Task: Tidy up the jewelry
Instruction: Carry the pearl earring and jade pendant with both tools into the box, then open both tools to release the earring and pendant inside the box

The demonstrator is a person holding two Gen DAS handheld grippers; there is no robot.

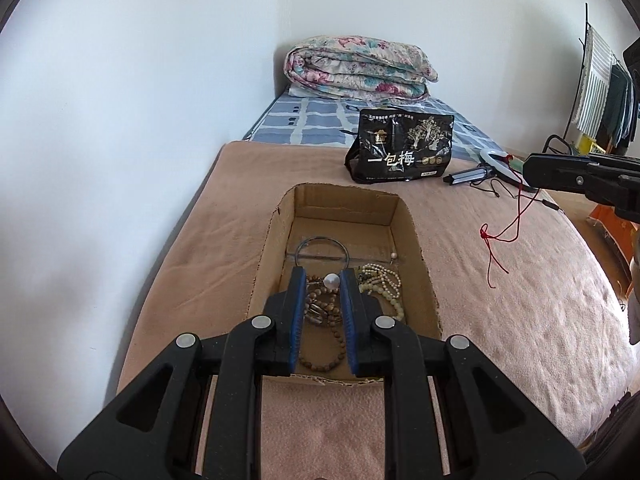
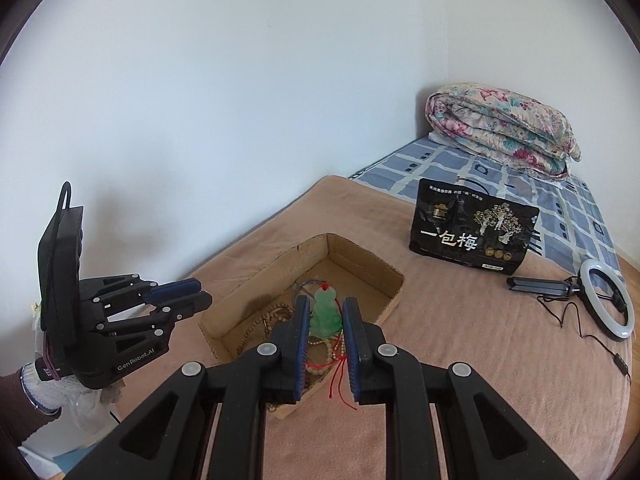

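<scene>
Left gripper (image 1: 323, 280): jaws partly open over cardboard box (image 1: 416, 236), gripping nothing; pearl (image 1: 331, 280) between tips | Right gripper (image 2: 327, 312): clamped on green jade pendant (image 2: 326, 314), red cord (image 2: 340, 380) dangling at 6 o'clock | bead bracelets (image 1: 320, 312) in box on pink blanket (image 1: 500, 312)

The brown bead bracelet (image 1: 322, 354) is partly covered by the left gripper (image 1: 323, 280) fingers. The small print on the black bag (image 1: 401, 148) cannot be read. The clothes rack (image 1: 600, 92) is cut off by the edge. Most of the beads in the cardboard box (image 2: 362, 258) are hidden behind the right gripper (image 2: 326, 312) and the green pendant (image 2: 326, 314).
</scene>
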